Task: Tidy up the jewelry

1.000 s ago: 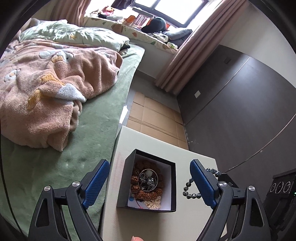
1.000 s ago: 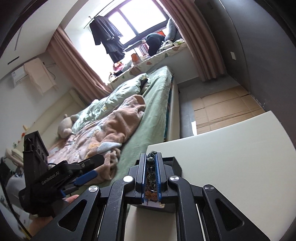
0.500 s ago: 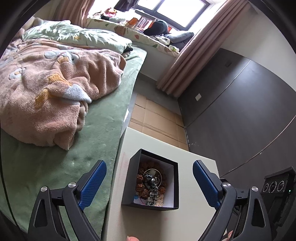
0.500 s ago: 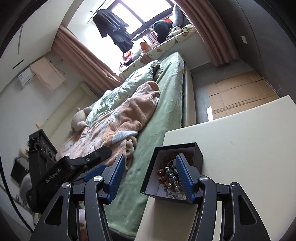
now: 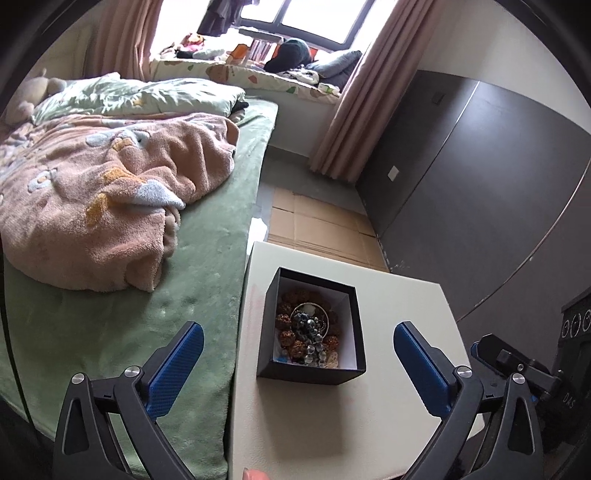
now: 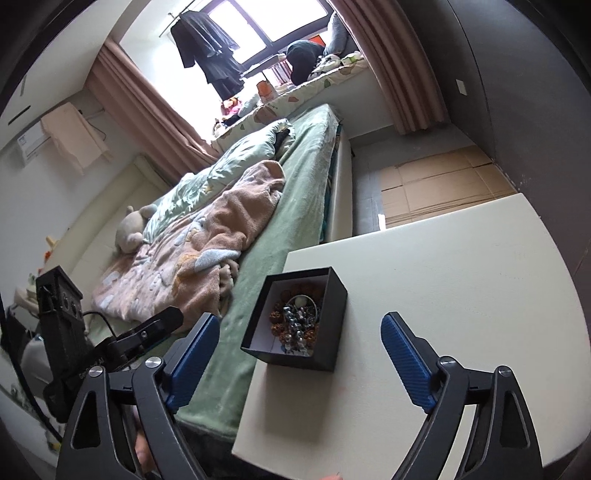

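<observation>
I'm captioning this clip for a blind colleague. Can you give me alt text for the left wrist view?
An open black box holding brown bead bracelets and a dark bead strand sits on a white table, framed by the open, empty left tool. A bed with a peach blanket lies left.

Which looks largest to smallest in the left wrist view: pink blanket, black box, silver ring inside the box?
1. Pink blanket, though it lies farther from the camera.
2. Black box.
3. Silver ring, resting on the beads inside the box.

A home bedroom: unmade bed (image 5: 122, 325), blanket (image 5: 103, 206), curtained window (image 6: 258, 22).
</observation>
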`<state>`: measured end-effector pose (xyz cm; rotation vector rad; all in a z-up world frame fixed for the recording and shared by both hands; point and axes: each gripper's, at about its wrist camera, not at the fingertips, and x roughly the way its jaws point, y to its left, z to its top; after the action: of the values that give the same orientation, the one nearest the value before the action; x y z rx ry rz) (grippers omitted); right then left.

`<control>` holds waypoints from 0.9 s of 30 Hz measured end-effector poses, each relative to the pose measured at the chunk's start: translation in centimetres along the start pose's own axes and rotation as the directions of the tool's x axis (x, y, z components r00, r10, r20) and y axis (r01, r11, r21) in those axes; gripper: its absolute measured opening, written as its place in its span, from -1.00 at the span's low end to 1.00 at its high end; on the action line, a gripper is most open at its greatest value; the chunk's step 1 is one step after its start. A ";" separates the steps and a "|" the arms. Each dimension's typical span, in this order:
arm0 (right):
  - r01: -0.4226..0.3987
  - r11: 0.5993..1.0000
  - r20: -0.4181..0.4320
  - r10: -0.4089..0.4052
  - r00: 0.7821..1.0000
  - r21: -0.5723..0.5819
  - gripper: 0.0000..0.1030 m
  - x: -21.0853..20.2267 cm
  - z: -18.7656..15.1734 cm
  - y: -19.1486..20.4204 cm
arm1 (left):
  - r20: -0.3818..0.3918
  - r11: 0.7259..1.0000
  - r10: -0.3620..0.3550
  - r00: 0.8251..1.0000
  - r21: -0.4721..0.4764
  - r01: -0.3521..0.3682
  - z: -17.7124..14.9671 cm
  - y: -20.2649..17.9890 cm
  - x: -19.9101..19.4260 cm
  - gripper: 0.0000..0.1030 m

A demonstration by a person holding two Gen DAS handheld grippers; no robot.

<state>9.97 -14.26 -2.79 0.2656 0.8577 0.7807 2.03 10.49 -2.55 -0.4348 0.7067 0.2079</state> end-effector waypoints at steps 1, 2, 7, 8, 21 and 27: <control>0.016 1.000 -0.001 -0.016 1.000 0.000 0.88 -0.3 -0.1 -0.3 | -0.002 1.000 0.009 1.000 0.023 -0.009 -0.2 -0.3 -0.1 0.99; 0.030 1.000 0.001 -0.030 1.000 0.001 0.96 -0.6 -0.2 -0.6 | -0.003 0.999 0.015 1.000 0.042 -0.015 -0.3 -0.7 -0.1 0.99; 0.083 0.996 0.018 -0.083 0.996 -0.011 1.00 -2.8 -0.7 -2.2 | 0.008 0.994 0.014 1.000 0.105 -0.015 -0.8 -2.3 -0.9 0.99; 0.092 0.996 0.020 -0.092 0.996 -0.017 1.00 -3.3 -0.7 -2.4 | 0.015 0.993 0.020 1.000 0.118 -0.021 -0.9 -2.6 -1.2 0.99; 0.133 0.982 0.064 -0.125 0.990 -0.136 1.00 -7.1 -1.3 -3.6 | 0.104 0.971 0.031 0.994 0.231 -0.054 -1.7 -6.6 -4.2 0.99; 0.151 0.973 0.058 -0.144 0.988 -0.173 1.00 -7.0 -1.5 -4.2 | 0.099 0.968 0.023 0.995 0.247 -0.047 -1.9 -7.1 -4.4 0.99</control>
<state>8.17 -22.33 -1.86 0.0609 0.7516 0.7041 0.00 3.15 1.31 -0.1711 0.6369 0.1697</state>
